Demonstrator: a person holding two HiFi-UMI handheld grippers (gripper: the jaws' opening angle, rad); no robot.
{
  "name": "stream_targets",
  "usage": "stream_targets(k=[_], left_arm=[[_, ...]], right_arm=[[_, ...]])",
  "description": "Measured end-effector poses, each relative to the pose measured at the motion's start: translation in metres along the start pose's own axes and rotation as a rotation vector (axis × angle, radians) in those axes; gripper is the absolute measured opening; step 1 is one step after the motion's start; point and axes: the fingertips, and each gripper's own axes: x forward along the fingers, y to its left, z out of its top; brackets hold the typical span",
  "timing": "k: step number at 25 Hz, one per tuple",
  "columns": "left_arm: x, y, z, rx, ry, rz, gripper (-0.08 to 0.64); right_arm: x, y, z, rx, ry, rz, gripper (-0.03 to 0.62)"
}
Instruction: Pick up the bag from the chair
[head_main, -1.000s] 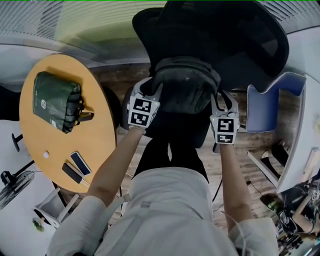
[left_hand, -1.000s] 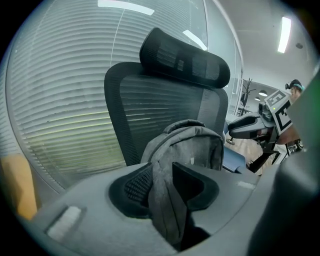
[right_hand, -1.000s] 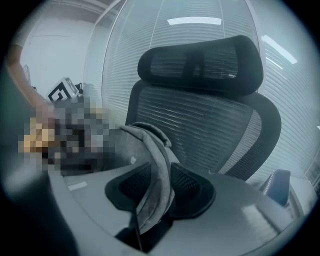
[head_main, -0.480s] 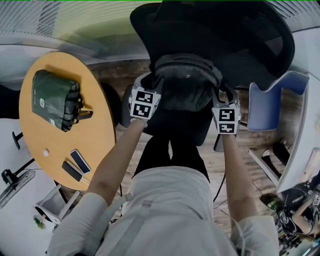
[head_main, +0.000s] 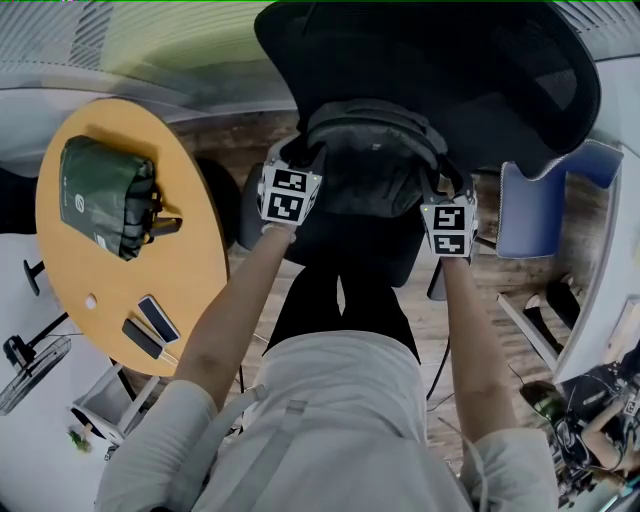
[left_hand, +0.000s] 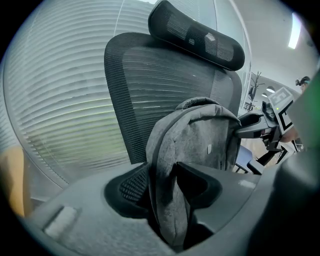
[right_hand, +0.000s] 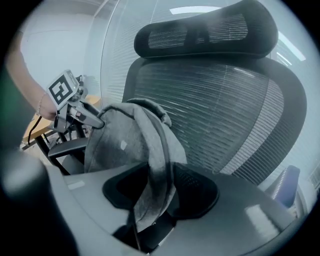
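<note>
Firstly, grey bag (head_main: 372, 165): stood upright on the seat of the black mesh chair (head_main: 480, 70), at the seat's back edge, against the backrest. Left gripper (head_main: 296, 152): at the bag's left side, jaws apart and just been opening, a fold of the bag's grey fabric lying between them, not clamped. Right gripper (head_main: 444, 182): at the bag's right side, jaws likewise apart and just been opening, a grey edge of the bag between them. Round wooden table (head_main: 195, 250): left of the chair; green pouch (head_main: 100, 195) near its far edge, two phones (head_main: 158, 320) at its near edge.
</note>
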Motion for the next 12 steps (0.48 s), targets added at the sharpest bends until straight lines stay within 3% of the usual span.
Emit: stream_targets(k=[7,12], left_arm=[[0.0015,-0.0006,0.0054,0.035,-0.003,0.005,0.134],[0.0014,-0.0047,0.0048,0.016,0.002,-0.027,0.093]], right_arm=[[0.0034,-0.0026,-0.0016,-0.043,0.007,-0.031,0.139],[0.0042,-0.0018,-0.0023,-0.044,0.015,-0.039,0.103]])
